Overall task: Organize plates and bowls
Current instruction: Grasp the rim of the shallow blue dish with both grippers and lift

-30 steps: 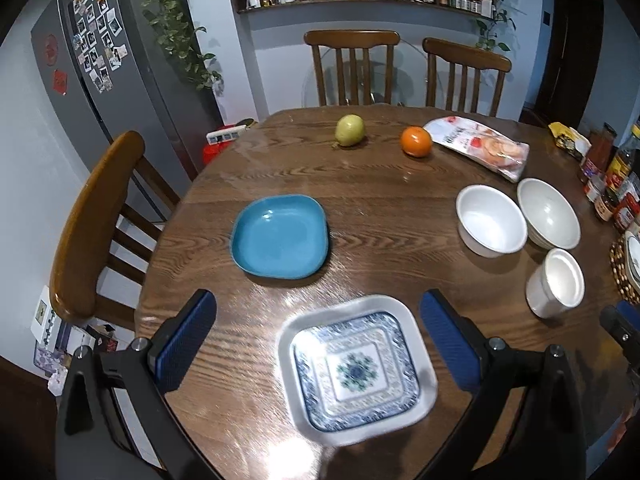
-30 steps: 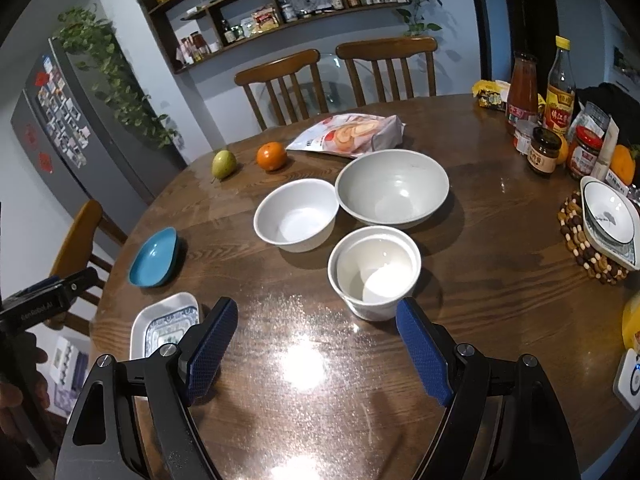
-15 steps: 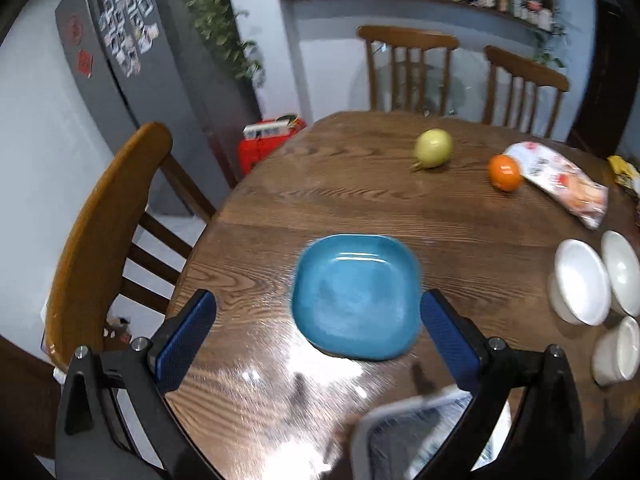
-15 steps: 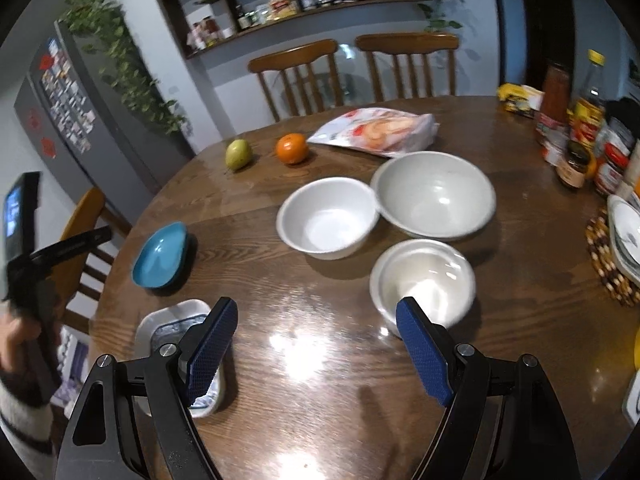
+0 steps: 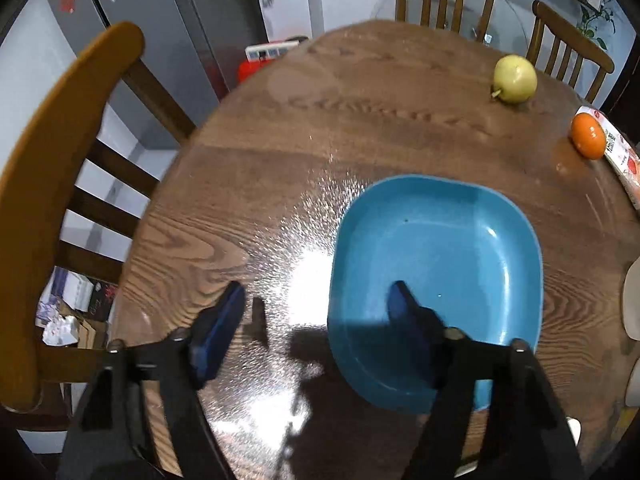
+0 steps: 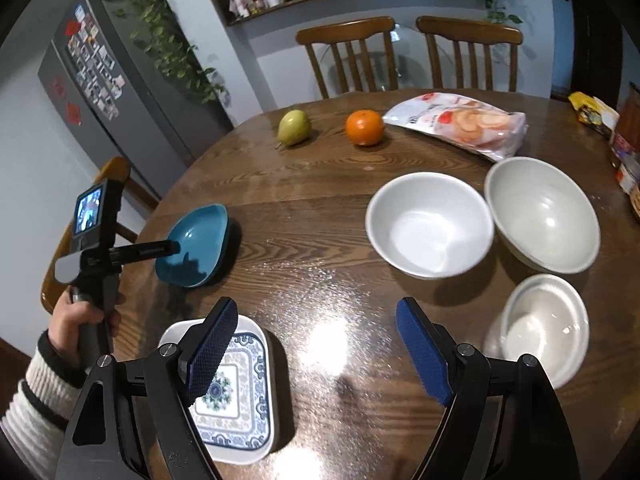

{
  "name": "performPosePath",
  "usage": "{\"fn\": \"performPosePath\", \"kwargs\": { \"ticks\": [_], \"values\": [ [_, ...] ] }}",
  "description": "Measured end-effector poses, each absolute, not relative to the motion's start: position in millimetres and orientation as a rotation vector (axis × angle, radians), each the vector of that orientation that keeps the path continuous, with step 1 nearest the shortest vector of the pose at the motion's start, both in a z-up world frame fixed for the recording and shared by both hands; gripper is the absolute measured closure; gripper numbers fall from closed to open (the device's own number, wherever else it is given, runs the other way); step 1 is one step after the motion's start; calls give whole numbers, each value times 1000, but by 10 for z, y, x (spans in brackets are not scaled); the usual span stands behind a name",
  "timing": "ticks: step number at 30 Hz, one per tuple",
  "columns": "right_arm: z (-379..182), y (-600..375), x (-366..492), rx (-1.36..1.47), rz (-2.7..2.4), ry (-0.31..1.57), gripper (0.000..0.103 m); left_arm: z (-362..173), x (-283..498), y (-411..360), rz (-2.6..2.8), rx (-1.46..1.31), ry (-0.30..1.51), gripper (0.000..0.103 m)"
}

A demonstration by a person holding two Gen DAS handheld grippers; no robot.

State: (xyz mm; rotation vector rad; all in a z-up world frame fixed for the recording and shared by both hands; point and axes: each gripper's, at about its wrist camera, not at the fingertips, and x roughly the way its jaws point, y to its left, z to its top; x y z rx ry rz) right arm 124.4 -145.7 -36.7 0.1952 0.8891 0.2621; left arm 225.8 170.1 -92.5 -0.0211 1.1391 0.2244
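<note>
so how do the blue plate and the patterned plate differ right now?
The blue plate is plain solid blue; the patterned plate is white with blue borders and a central motif. The left gripper straddles the blue plate's rim, jaws closing; nothing grips the patterned plate. The blue plate looks tilted up; the patterned plate lies flat. Both are rounded squares on the table.

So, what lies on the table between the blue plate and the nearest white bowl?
Nothing: the right wrist view shows only bare, glossy table between the blue plate and the white bowl.
</note>
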Motion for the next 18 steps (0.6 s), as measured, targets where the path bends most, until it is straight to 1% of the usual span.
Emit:
{"fn": "performPosePath", "kwargs": {
  "ticks": [1,2,4,5,6,7,18],
  "values": [
    [-386,-1411,1276,185,267,894,21,-961,2275,1702,218,-32,1150,50],
    [-391,-1384,1308,181,272,897,21,-959,2272,1706,205,-48,1146,53],
    [-412,-1320,1361,172,277,906,21,-937,2265,1696,172,-65,1142,67],
    [-415,-1301,1383,170,281,909,21,-932,2262,1671,157,-61,1145,71],
    [-424,-1280,1400,167,285,911,21,-926,2257,1640,137,-54,1145,80],
    [-438,-1249,1422,162,288,916,21,-920,2243,1591,116,-33,1142,85],
    [-651,-1006,1715,135,313,973,21,-910,2108,1033,-129,63,1155,87]
  ]
}}
